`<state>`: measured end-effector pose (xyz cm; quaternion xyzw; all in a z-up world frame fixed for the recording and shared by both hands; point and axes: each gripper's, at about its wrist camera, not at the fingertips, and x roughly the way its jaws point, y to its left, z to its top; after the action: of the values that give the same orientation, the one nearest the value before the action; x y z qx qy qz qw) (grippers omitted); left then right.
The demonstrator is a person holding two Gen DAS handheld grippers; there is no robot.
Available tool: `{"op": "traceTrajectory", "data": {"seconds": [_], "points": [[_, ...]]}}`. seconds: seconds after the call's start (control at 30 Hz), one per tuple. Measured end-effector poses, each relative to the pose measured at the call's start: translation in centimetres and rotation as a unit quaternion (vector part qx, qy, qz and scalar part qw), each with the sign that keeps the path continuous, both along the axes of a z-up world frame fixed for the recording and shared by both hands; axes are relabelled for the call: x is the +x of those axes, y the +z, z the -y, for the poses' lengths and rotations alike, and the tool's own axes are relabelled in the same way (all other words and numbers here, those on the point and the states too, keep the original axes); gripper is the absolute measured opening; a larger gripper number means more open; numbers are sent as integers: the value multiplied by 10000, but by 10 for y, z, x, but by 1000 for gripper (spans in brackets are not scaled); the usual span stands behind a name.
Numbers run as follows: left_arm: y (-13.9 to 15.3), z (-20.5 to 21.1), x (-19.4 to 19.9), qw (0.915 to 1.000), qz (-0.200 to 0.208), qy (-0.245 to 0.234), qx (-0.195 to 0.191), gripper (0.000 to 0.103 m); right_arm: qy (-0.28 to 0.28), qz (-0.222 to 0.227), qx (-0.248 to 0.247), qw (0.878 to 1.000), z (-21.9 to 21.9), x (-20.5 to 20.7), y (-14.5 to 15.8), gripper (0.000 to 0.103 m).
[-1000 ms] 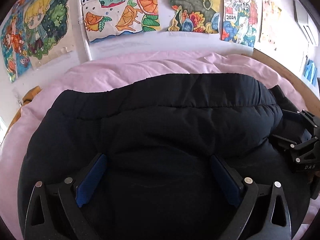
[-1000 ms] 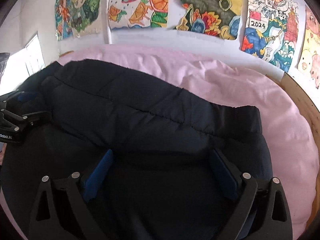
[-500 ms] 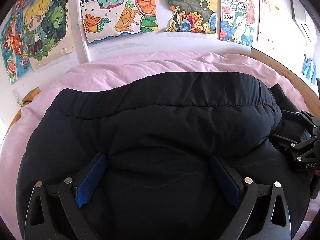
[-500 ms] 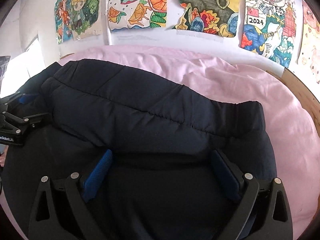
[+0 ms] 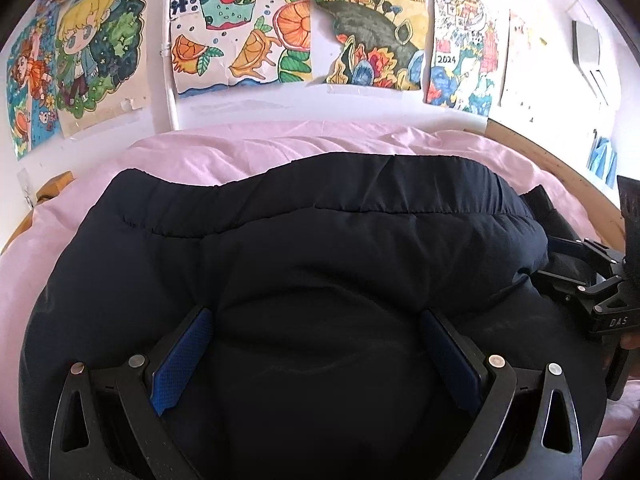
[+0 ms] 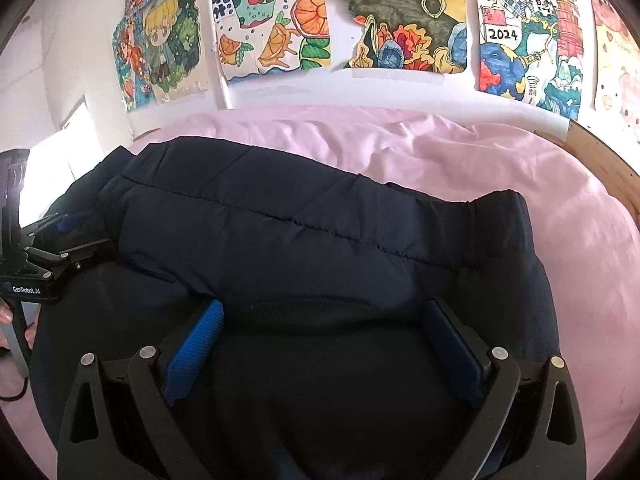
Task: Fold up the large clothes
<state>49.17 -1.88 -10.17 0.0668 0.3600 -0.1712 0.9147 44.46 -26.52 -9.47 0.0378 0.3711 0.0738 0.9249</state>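
Over the last second the left gripper [image 5: 316,354] is creeping forward over the jacket [image 5: 304,264], and the folded hem edge is sitting slightly farther toward the wall posters [image 5: 240,28] than before; the right gripper [image 6: 322,346] is shifting the same way. Judged from this, a fold has been laid over and both tools are pressing or smoothing it down, so the step looks near its end.

Both grippers are spread wide, clamping nothing, their blue pads [image 5: 182,360] lying against the cloth on either side of a padded bulge.

The jacket is lying on the pink quilt [image 6: 500,168], below the posters. It is dark navy, puffy and quilted, with stitched seams and a gathered elastic hem; the quilt is soft and creased.
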Motion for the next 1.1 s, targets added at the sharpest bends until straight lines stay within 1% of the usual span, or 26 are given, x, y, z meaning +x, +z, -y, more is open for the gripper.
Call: {"op": "traceTrajectory", "data": {"seconds": [0.1, 0.23, 0.67, 0.77, 0.9, 0.97, 1.03, 1.1], "points": [[-1, -1, -4, 10000, 71, -20, -64, 103, -10, 73, 42, 10000, 0, -4, -1, 99], [-3, 0, -7, 9999, 140, -19, -70, 103, -30, 129, -22, 9999, -2, -8, -1, 100], [-4, 0, -8, 9999, 153, -23, -72, 103, -70, 139, -46, 9999, -2, -13, 1, 101], [-4, -1, -9, 9998, 154, -11, -112, 103, -30, 35, -25, 10000, 3, -18, 6, 100], [-5, -6, -10, 9997, 147, -3, -212, 103, -59, 144, 314, 9994, 33, -43, 22, 100], [-5, -7, -10, 9996, 162, 7, -227, 103, -152, 205, 465, 9986, 56, -60, 29, 100], [-6, -6, -11, 9996, 160, 19, -220, 103, -302, 176, 519, 9980, 76, -71, 27, 101], [-3, -8, -10, 9997, 95, 25, -211, 103, -461, 60, 742, 9962, 97, -76, 19, 101]]}}
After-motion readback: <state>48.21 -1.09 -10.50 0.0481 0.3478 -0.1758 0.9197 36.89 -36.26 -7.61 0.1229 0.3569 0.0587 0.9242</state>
